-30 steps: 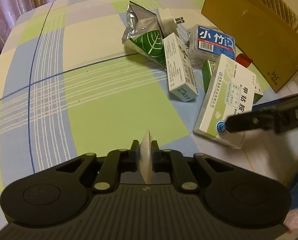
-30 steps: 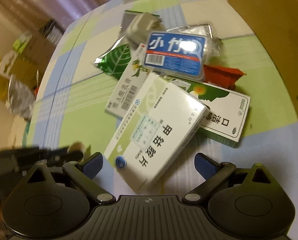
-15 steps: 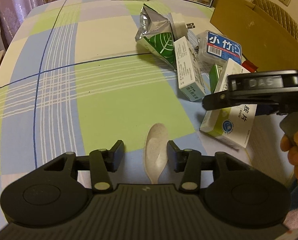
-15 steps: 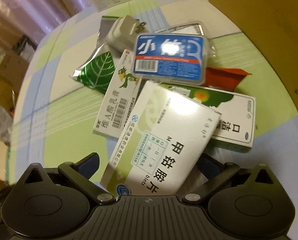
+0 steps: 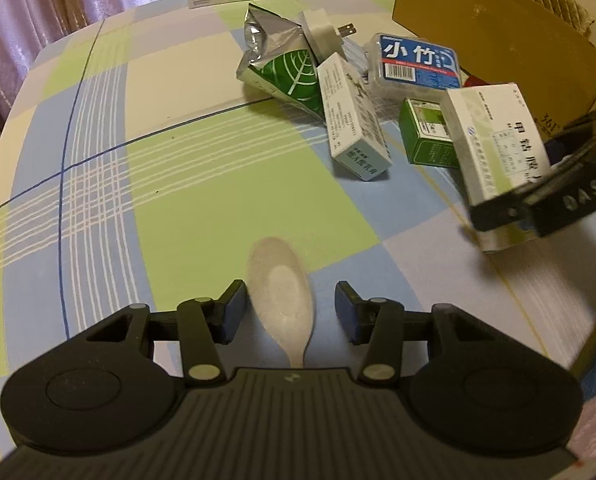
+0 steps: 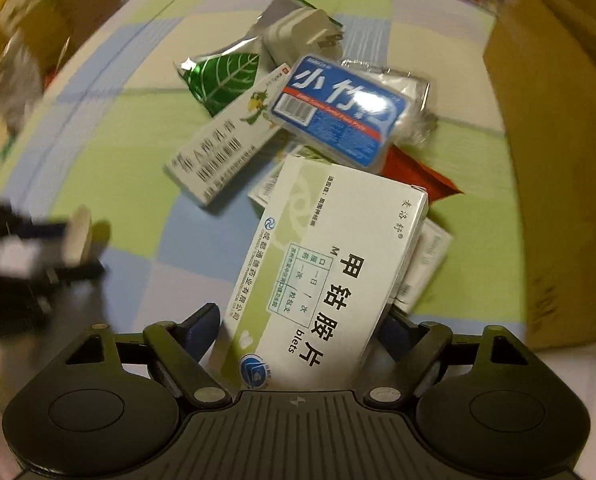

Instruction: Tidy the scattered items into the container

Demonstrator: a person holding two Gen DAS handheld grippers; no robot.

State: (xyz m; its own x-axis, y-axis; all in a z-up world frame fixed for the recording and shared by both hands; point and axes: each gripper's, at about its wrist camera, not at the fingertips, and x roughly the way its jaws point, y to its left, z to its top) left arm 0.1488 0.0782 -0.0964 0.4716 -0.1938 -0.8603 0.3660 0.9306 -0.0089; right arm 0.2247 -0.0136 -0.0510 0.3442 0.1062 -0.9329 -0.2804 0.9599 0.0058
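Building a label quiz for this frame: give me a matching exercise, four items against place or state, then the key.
Items:
1. pale plastic spoon
2. large white tablet box
3. white plug adapter
4. brown cardboard box

Place or state:
A. leaning on the silver-green foil pouch
B. between the closing right gripper jaws
C. far right table edge
D. flat between the open left gripper jaws

Pairs: 1-D, 2-B, 3-A, 4-C

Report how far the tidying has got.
Done: nothing shows inside the cardboard box. In hand: the right gripper is closing around the white medicine box; the spoon lies between the left gripper and its open jaws, ungripped. Left: the foil pouch, plug adapter, blue-labelled case, green box and long carton.
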